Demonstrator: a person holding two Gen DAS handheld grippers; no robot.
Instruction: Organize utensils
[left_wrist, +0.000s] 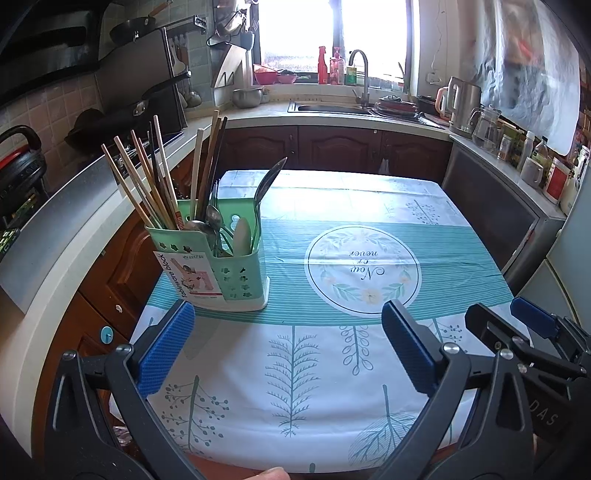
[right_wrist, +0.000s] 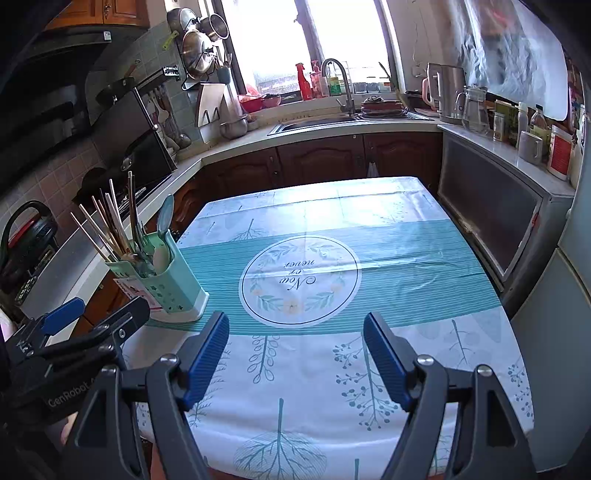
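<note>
The holder (left_wrist: 221, 254) is standing upright at the left side of the table (left_wrist: 369, 206), near its left edge, and you are looking at it from the near end with both tools low over the cloth. Your left gripper (left_wrist: 288, 343) is hovering with its jaws spread wide and nothing between them; your right gripper (right_wrist: 295, 350) is doing the same, also empty, just beside the left one. No loose utensil is showing on the cloth in either view, so you are probably finishing or about to tidy what is already in the holder. If you are reaching in, come from above and take one handle at a time, since everything is packed close. The holder is pale green plastic with punched flower holes and a paper label (left_wrist: 188, 277) on its near face. The chopsticks (left_wrist: 147, 177) are fanning out of the left compartment, leaning at mixed angles, while the spoons (left_wrist: 266, 184) and a fork or two are crowding the right one, bowls up and tangling.
</note>
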